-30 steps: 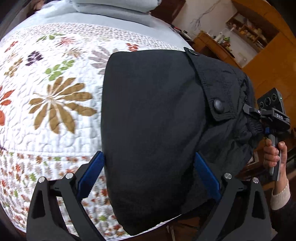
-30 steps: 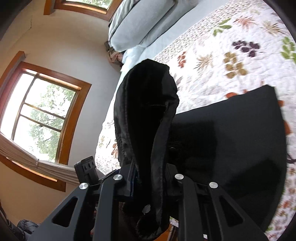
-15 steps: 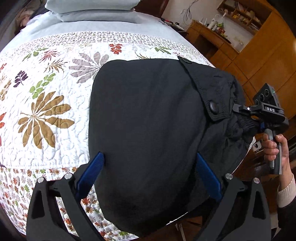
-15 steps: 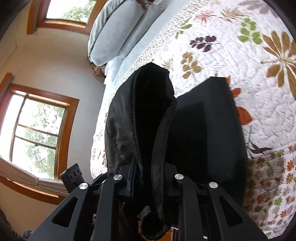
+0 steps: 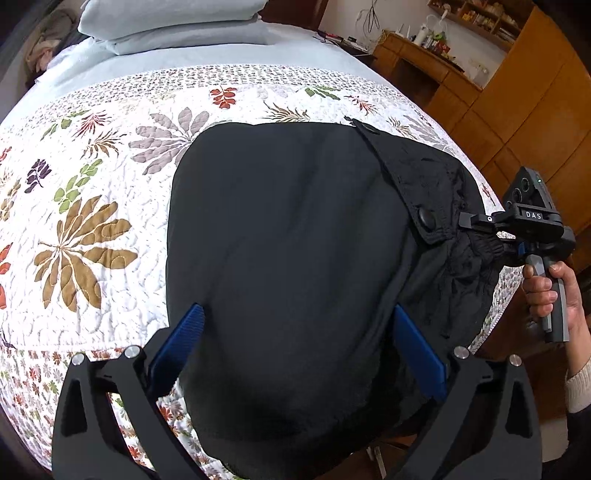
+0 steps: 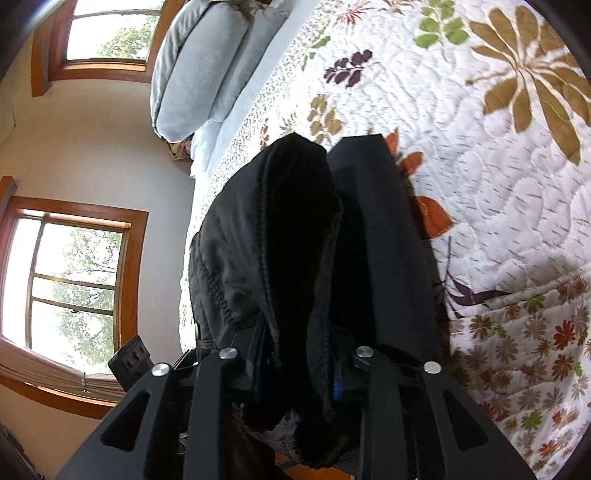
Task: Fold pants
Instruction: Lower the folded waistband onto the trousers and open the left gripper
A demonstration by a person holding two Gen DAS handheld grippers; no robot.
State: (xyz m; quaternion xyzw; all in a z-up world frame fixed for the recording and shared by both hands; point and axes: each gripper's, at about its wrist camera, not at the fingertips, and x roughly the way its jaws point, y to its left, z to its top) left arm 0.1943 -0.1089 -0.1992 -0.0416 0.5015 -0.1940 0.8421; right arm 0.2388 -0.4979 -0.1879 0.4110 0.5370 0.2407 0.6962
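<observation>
The black pants (image 5: 295, 221) lie folded on the flowered quilt (image 5: 110, 184), waist end at the bed's right edge. My left gripper (image 5: 295, 310) hangs open over their near end, a blue pad (image 5: 184, 332) on each side of the cloth. My right gripper (image 5: 467, 230), held by a hand (image 5: 561, 291), grips the bunched waistband at the right. In the right wrist view the pants (image 6: 288, 221) rise as a thick fold between the jaws of the right gripper (image 6: 299, 354). Those jaws are opening while cloth still fills the gap. Its fingertips are hidden by fabric.
Grey pillows (image 5: 166, 22) are stacked at the head of the bed. Wooden cabinets and a shelf (image 5: 517, 92) stand close beyond the right edge. The right wrist view shows windows (image 6: 74, 277) on the wall past the quilt (image 6: 498, 184).
The right gripper has sunk toward the bed with the waistband, and its jaws stand a little wider. The left gripper has slid across above the pants, staying open.
</observation>
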